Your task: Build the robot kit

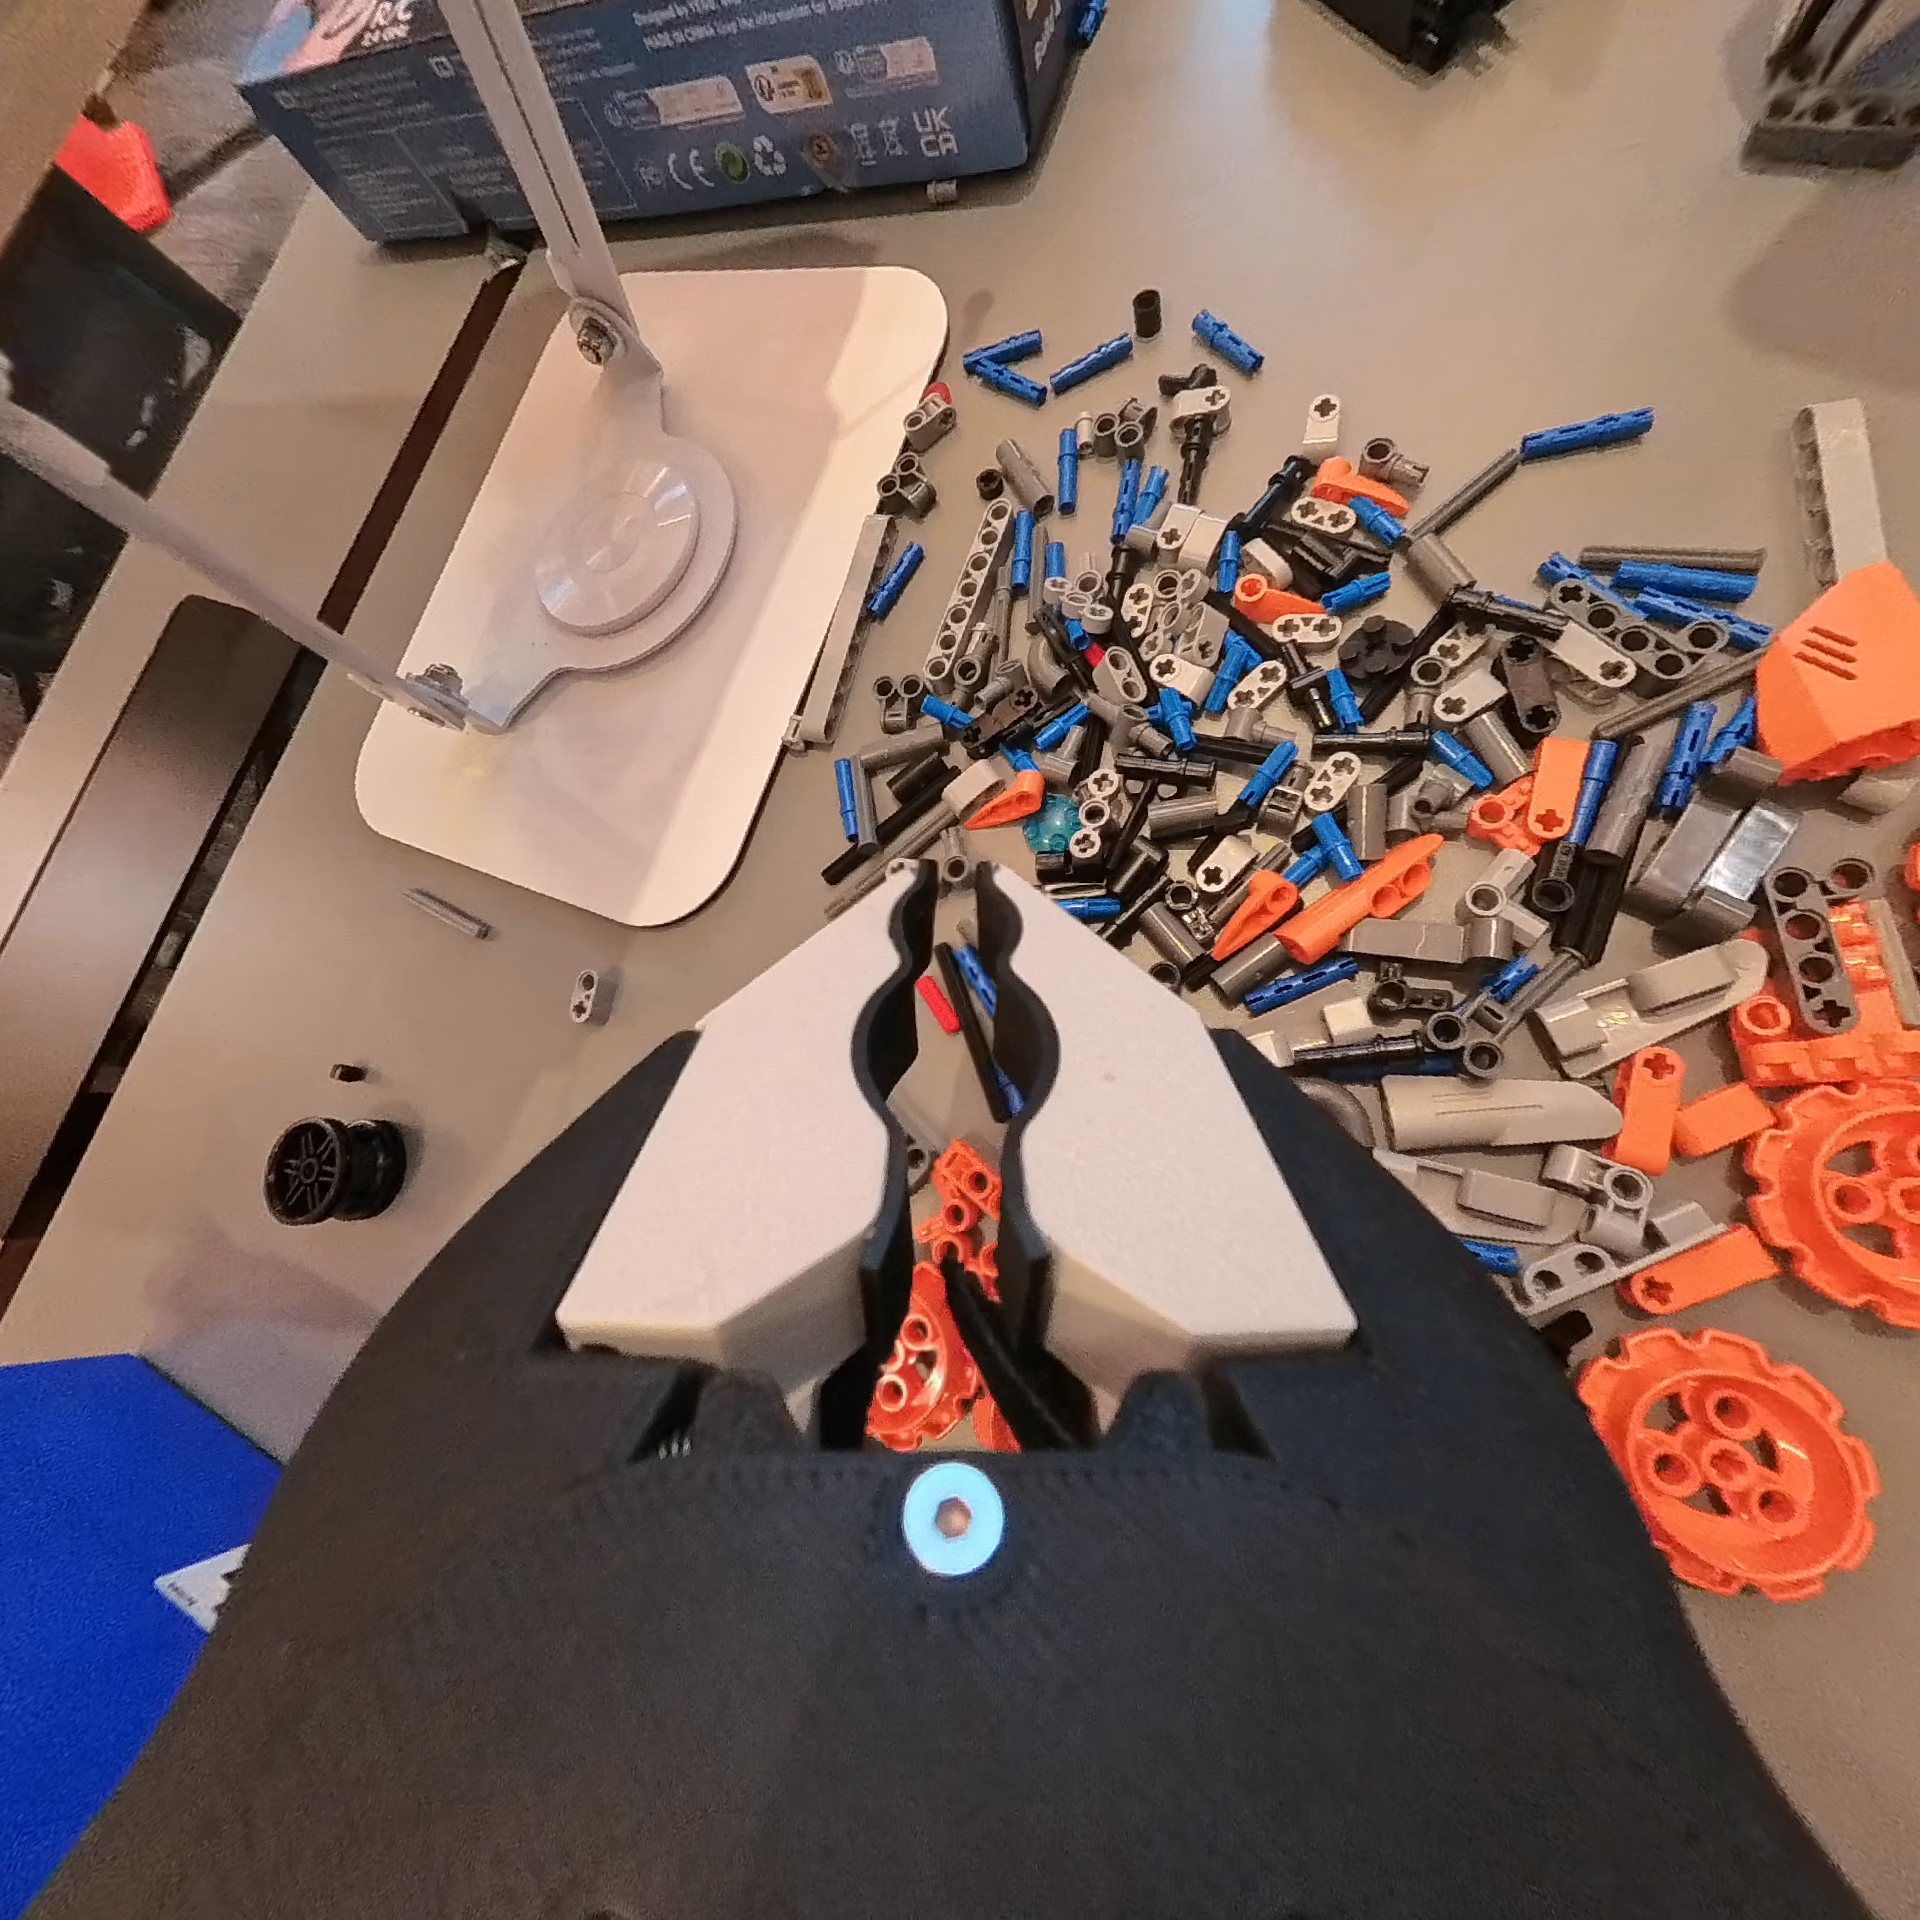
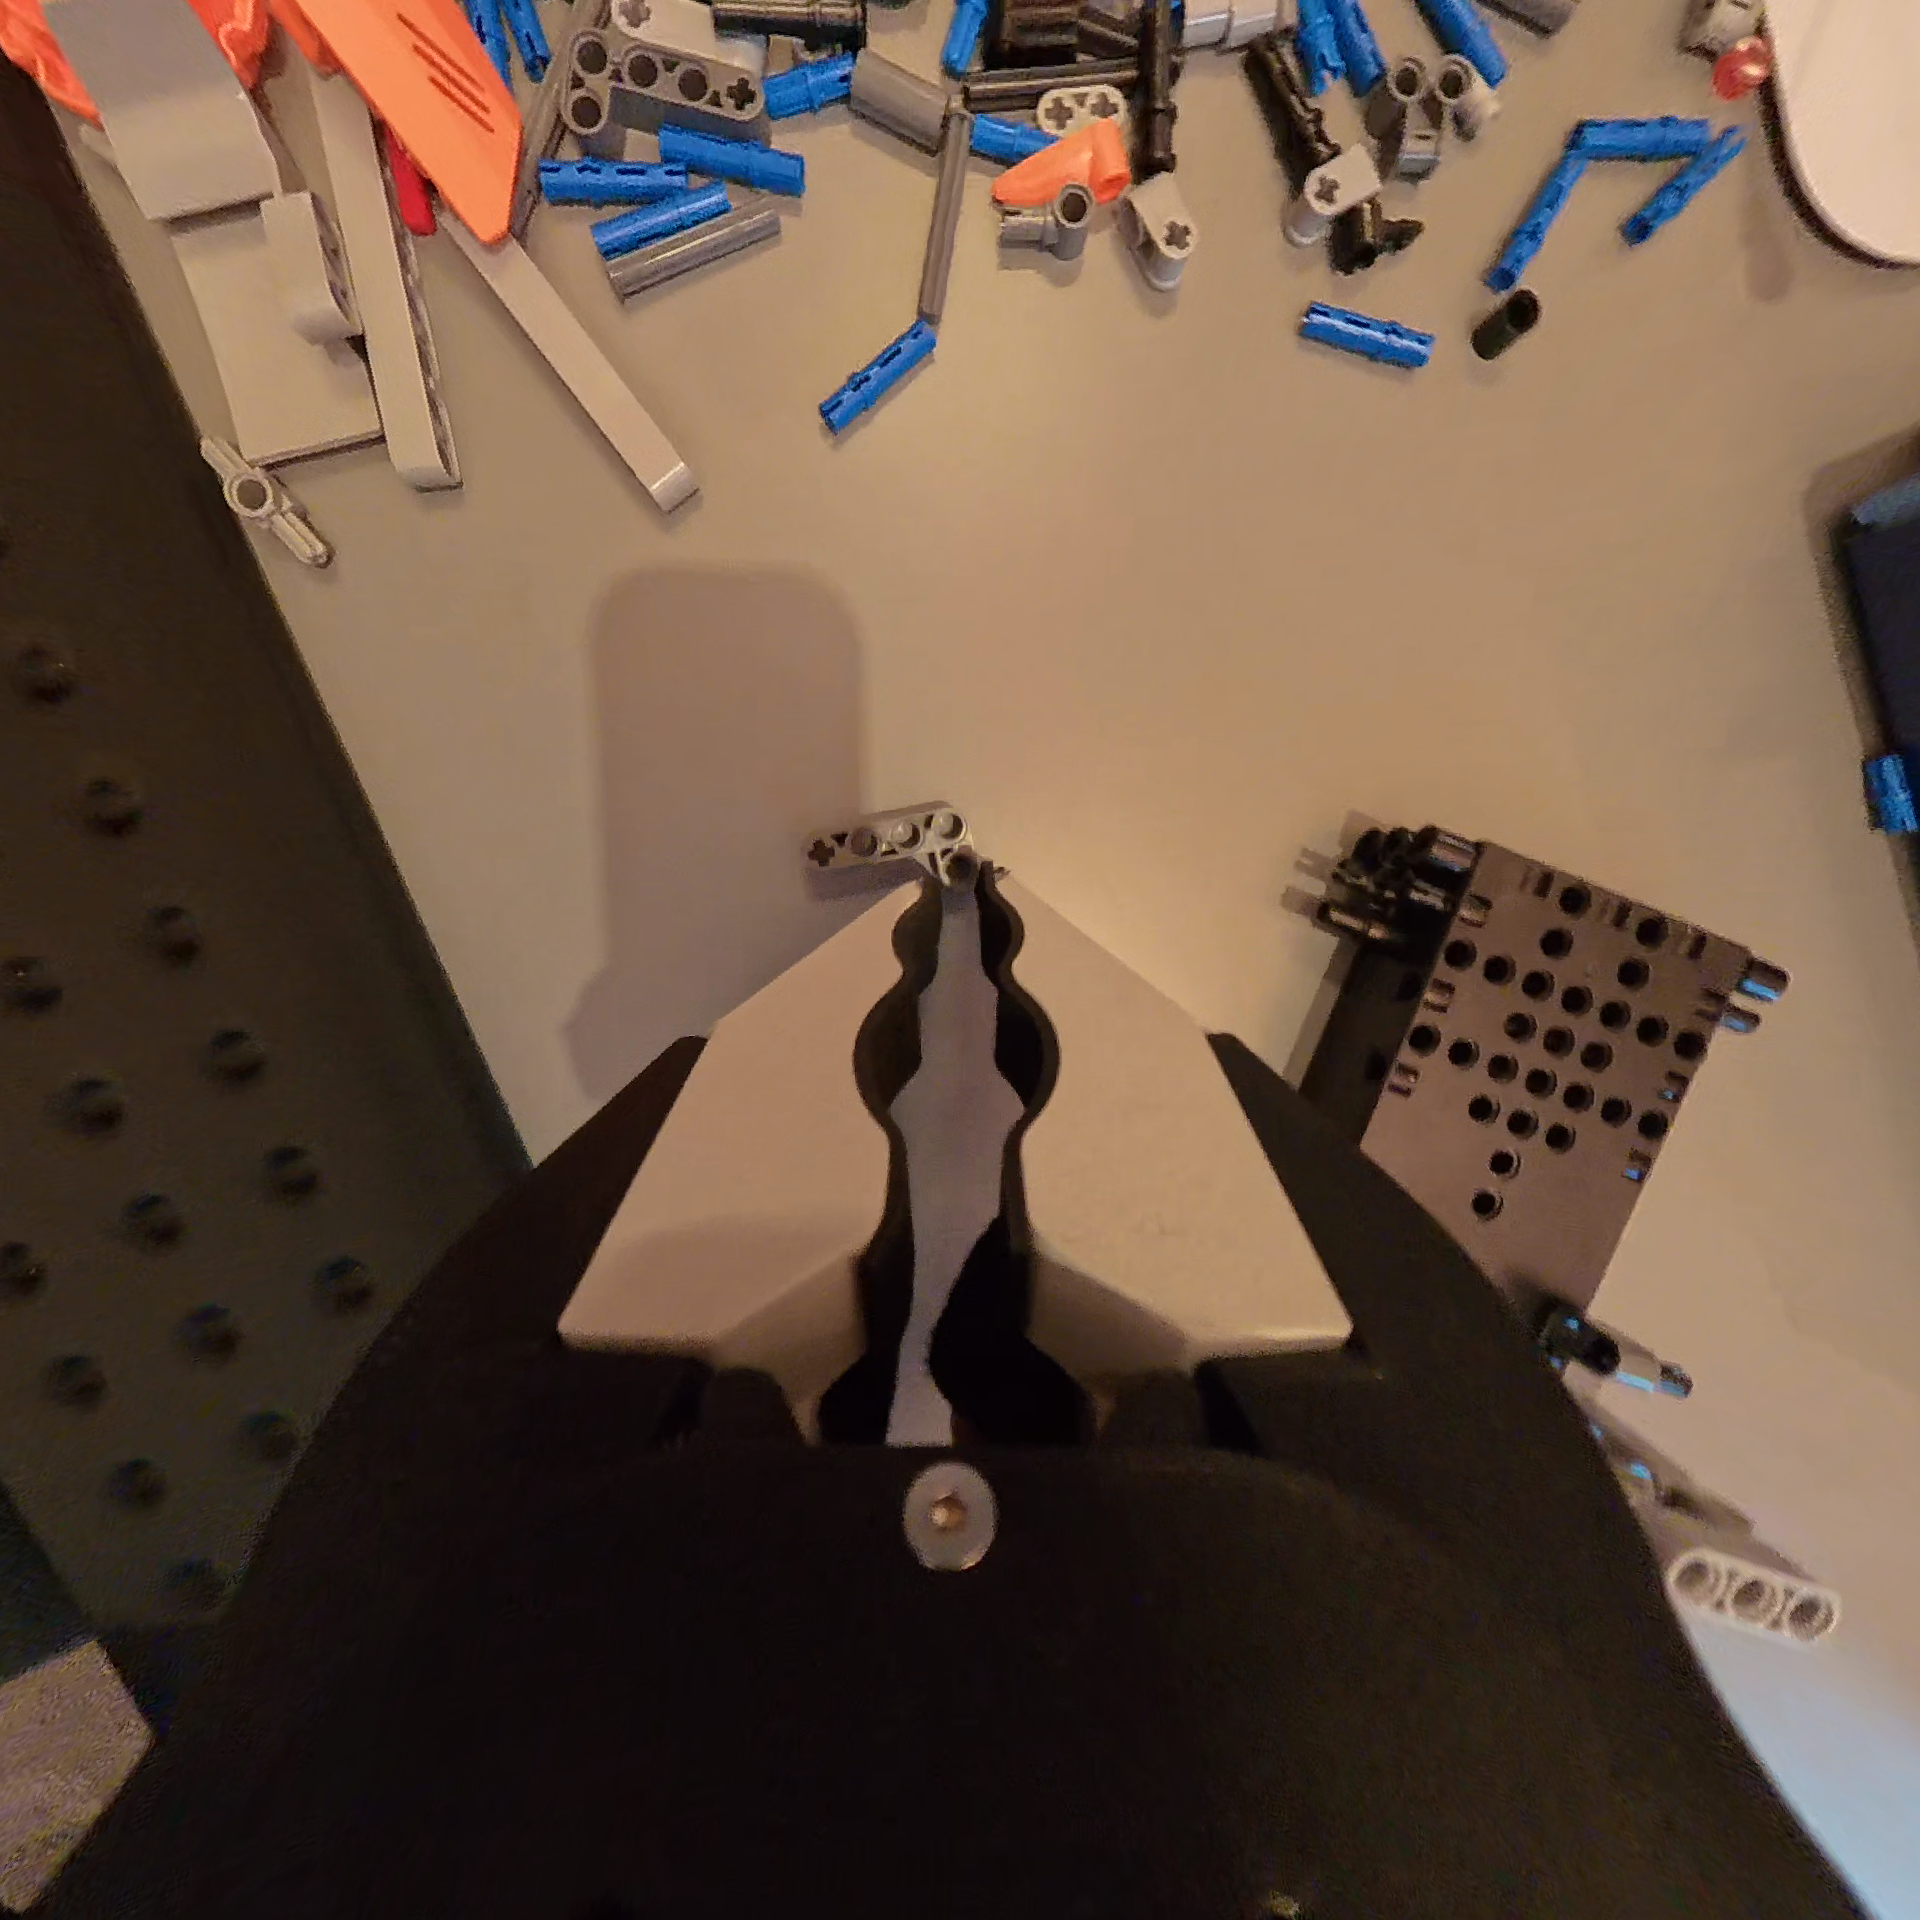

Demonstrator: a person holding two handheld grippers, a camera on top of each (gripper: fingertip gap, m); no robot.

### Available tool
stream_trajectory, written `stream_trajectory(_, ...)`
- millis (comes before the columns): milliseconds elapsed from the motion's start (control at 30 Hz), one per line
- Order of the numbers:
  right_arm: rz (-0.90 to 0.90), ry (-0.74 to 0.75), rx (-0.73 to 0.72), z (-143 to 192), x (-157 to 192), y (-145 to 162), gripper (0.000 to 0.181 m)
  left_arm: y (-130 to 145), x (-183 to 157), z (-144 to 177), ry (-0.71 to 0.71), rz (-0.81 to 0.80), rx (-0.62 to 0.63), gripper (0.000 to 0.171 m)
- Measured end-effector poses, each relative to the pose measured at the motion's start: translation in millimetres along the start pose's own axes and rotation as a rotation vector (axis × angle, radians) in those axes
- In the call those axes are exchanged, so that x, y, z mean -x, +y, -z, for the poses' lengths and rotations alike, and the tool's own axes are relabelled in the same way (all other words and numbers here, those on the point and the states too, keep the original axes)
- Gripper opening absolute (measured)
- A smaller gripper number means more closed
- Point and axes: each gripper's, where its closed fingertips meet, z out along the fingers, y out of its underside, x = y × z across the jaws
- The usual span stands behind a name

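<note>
In the left wrist view my left gripper (image 1: 954, 871) hovers over the near-left edge of a pile of small building parts (image 1: 1299, 707): blue pins, black and grey axles, grey beams, orange panels. Its jaws are nearly together, with a small dark pin (image 1: 954, 864) pinched at the tips. In the right wrist view my right gripper (image 2: 961, 871) is shut on one end of a light grey L-shaped beam (image 2: 899, 840), which sticks out to the left just above the bare table. A dark grey perforated panel assembly (image 2: 1558, 1039) lies just to its right.
A white lamp base (image 1: 644, 582) and its arm stand left of the pile, with a blue box (image 1: 644, 104) behind. A black wheel (image 1: 332, 1169) and orange gears (image 1: 1725, 1465) lie nearby. A large dark perforated block (image 2: 156, 935) rises on the left of the right wrist view. One gripper's finger ends stand about 25 cm off the other's.
</note>
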Motion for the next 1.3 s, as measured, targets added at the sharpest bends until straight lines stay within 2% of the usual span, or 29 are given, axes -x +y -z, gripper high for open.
stream_trajectory(100,0.009,0.03,0.025,-2,-7,-1,0.018,1,-3,-3,0.007,-0.004,0.006,0.005)
stream_trajectory(200,-0.112,0.073,-0.013,10,-13,-4,0.027,2,-2,-3,0.007,-0.001,0.009,0.006)
stream_trajectory(333,-0.287,0.069,-0.084,16,0,-6,0.039,1,-1,-1,0.001,-0.002,0.006,0.005)
stream_trajectory(433,-0.339,0.088,-0.065,7,9,-3,0.05,0,-2,-2,0.004,-0.005,0.004,0.006)
stream_trajectory(567,-0.347,0.084,-0.072,-7,13,-8,0.04,1,-4,-3,0.005,-0.009,0.009,0.006)
stream_trajectory(667,-0.286,0.072,-0.069,-7,11,-10,0.025,0,-4,-3,0.008,-0.006,0.006,0.005)
stream_trajectory(700,-0.247,0.053,-0.071,-8,12,-11,0.016,0,-4,-3,0.007,-0.009,0.008,0.005)
stream_trajectory(867,-0.066,0.001,-0.052,-9,9,-13,0.014,0,-4,-2,0.0,-0.018,0.012,0.005)
stream_trajectory(933,-0.023,-0.004,-0.031,-5,6,-15,0.023,0,-3,-2,-0.001,-0.017,0.011,0.005)
stream_trajectory(1000,-0.027,0.008,-0.042,1,-1,-25,0.041,0,-3,-1,-0.004,-0.016,0.011,0.006)
stream_trajectory(1033,-0.032,0.011,-0.059,5,-4,-32,0.043,1,-2,-1,-0.005,-0.016,0.012,0.006)
stream_trajectory(1133,-0.015,0.003,-0.153,8,-4,-69,0.024,0,-2,-2,-0.005,-0.016,0.012,0.006)
stream_trajectory(1300,0.02,-0.016,-0.128,-21,-2,-112,0.017,3,-1,-3,-0.011,-0.019,0.023,0.006)
